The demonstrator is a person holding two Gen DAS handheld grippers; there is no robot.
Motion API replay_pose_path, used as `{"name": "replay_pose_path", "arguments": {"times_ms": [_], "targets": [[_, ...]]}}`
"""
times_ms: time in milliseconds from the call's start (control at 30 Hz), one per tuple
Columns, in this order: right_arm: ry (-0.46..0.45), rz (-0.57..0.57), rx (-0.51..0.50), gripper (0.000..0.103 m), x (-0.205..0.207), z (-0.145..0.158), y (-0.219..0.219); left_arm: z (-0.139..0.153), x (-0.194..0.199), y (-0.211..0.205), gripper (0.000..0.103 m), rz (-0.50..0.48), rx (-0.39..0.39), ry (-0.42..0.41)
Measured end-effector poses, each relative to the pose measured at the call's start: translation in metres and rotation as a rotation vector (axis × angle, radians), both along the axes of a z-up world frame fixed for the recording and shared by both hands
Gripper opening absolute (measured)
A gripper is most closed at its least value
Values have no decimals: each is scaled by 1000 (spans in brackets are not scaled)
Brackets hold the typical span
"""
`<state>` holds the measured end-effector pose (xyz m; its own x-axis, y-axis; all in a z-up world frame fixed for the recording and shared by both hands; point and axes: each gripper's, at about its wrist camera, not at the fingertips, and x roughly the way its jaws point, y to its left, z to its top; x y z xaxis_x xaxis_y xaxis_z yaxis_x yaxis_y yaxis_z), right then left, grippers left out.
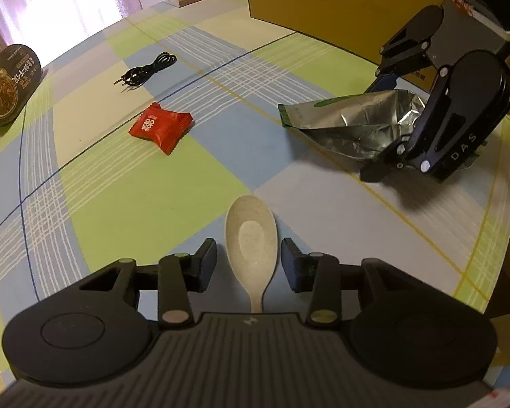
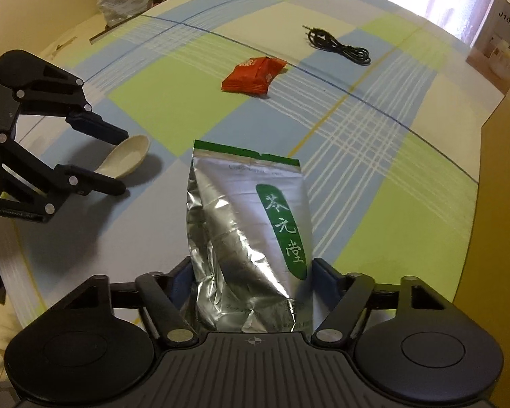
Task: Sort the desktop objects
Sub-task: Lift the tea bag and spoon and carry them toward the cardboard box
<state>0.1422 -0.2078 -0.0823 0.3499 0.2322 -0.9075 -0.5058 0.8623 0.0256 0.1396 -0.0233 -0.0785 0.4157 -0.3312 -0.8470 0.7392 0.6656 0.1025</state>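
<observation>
Left wrist view shows the left gripper (image 1: 249,265) spread wide around a cream spoon (image 1: 251,243) on the table (image 1: 146,204). Right gripper (image 2: 251,284) pinches a silver tea bag (image 2: 248,231) near the table's edge.

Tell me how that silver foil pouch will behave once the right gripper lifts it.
The foil pouch looks creased and partly collapsed, so it will probably flex and sag rather than stay stiff. Its glossy surface may slip between the right gripper fingers, which flank its lower end. It seems slack, so it is likely light for its size.
</observation>
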Motion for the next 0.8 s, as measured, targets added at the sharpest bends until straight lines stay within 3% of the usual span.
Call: {"name": "replay_pose_path", "arguments": {"times_ms": [133, 433, 500, 567, 800], "targets": [[-25, -5, -4, 53, -5, 4, -2, 1, -2, -1, 41, 3, 8, 1], [-8, -44, 45, 51, -11, 7, -11, 2, 6, -1, 41, 5, 2, 37], [3, -55, 66, 51, -12, 8, -13, 2, 9, -1, 39, 10, -5, 54], [7, -55, 71, 51, -14, 9, -14, 2, 11, -1, 27, 12, -22, 79], [11, -41, 72, 51, -21, 13, -16, 6, 2, -5, 27, -12, -11, 82]]}}
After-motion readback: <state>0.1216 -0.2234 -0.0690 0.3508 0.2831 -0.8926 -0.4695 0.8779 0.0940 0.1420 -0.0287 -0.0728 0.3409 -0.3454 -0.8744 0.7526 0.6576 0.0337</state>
